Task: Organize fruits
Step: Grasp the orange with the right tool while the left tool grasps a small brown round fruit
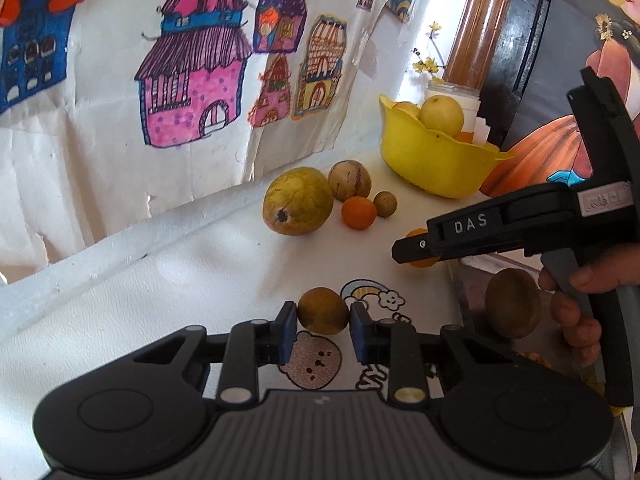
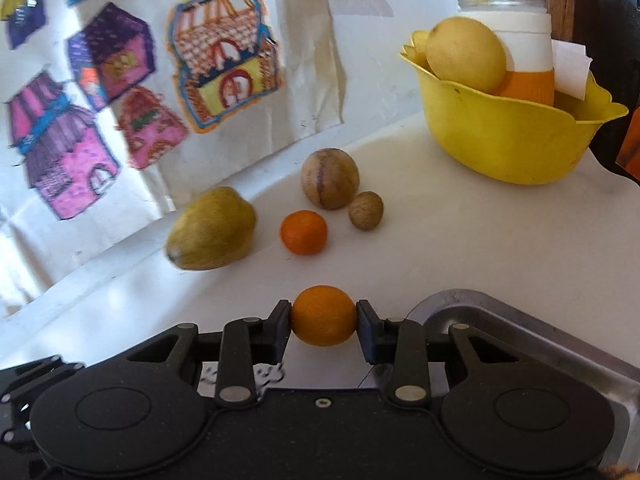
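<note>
White tabletop (image 2: 460, 240) against a wall of painted-house drawings (image 1: 192, 80) — left gripper (image 1: 323, 322) clamps a brown fruit (image 1: 323, 310), right gripper (image 2: 323, 326) an orange (image 2: 323, 315); yellow bowl (image 2: 500, 140) behind.

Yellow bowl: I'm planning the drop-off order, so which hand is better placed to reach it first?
Probably right. The right gripper, shut on a small orange, faces the yellow bowl across bare table; the left gripper, holding a brown fruit, looks farther back.
</note>
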`<state>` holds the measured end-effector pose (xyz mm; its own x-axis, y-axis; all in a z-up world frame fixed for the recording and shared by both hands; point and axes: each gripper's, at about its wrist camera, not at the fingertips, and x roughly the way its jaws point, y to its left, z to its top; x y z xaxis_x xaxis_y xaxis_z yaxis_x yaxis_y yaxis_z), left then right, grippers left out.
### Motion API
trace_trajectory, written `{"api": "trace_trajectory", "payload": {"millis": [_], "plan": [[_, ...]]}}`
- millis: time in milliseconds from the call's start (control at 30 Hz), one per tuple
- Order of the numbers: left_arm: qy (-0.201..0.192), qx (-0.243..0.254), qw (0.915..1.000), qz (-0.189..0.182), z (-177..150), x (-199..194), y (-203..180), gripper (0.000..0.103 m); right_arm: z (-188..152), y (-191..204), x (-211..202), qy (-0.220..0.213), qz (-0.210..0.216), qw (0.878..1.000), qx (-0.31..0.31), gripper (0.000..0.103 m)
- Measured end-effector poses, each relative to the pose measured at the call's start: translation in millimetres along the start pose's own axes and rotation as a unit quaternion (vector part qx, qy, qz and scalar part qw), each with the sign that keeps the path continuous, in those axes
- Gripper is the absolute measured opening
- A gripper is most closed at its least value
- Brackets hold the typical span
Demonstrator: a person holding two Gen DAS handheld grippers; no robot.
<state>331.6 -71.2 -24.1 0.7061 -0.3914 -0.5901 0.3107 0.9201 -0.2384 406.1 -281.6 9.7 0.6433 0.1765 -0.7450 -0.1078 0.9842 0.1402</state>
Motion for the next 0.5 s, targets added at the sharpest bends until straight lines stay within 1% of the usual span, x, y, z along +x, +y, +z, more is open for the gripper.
{"api": "trace_trajectory", "payload": {"millis": [267, 500], "plan": [[-0.019, 0.009, 0.9998, -0.004, 6, -27, -20, 0.031, -11, 4, -48, -0.023, 0.031, 0.999, 0.0, 0.037], [-0.039, 0.017, 0.9991, -0.005, 4, -61, -44, 0.031, -26, 2, -110, -0.054, 0.038, 0.998, -0.01, 0.037]]}}
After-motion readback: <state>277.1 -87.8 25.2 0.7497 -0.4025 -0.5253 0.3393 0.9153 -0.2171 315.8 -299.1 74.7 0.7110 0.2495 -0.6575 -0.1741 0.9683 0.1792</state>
